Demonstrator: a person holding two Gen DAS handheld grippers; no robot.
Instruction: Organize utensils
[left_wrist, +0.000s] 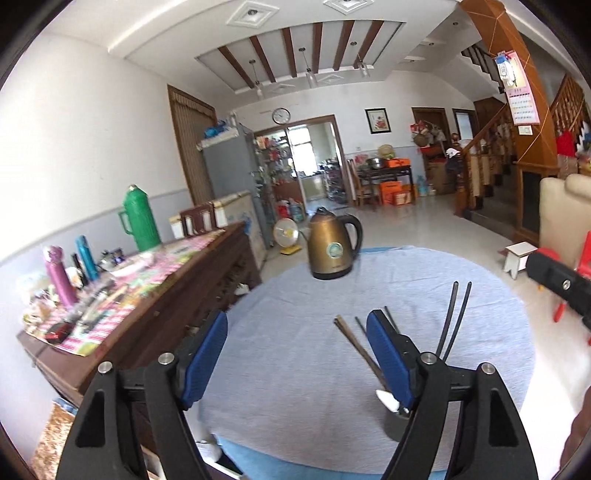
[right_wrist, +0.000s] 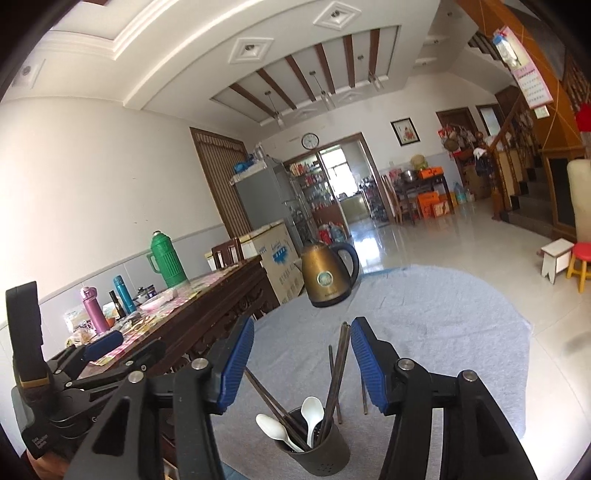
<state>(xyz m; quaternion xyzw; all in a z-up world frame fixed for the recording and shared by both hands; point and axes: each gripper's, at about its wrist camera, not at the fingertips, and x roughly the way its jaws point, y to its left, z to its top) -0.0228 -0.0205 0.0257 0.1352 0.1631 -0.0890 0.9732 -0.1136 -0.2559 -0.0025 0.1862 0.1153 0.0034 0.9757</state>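
Note:
A dark grey utensil holder (right_wrist: 317, 448) stands on the grey-clothed round table (right_wrist: 443, 332), holding two white spoons (right_wrist: 311, 410) and several metal chopsticks (right_wrist: 338, 373). My right gripper (right_wrist: 302, 365) is open and empty, just above and behind the holder. In the left wrist view the holder (left_wrist: 395, 424) is partly hidden by my right finger; chopsticks (left_wrist: 356, 347) and two thin black sticks (left_wrist: 452, 321) rise from it. My left gripper (left_wrist: 295, 360) is open and empty, left of the holder.
A bronze kettle (left_wrist: 332, 247) stands at the table's far edge. A cluttered wooden sideboard (left_wrist: 140, 295) with a green thermos (left_wrist: 140, 218) and bottles runs along the left. The left gripper's body (right_wrist: 74, 376) shows at the left of the right wrist view.

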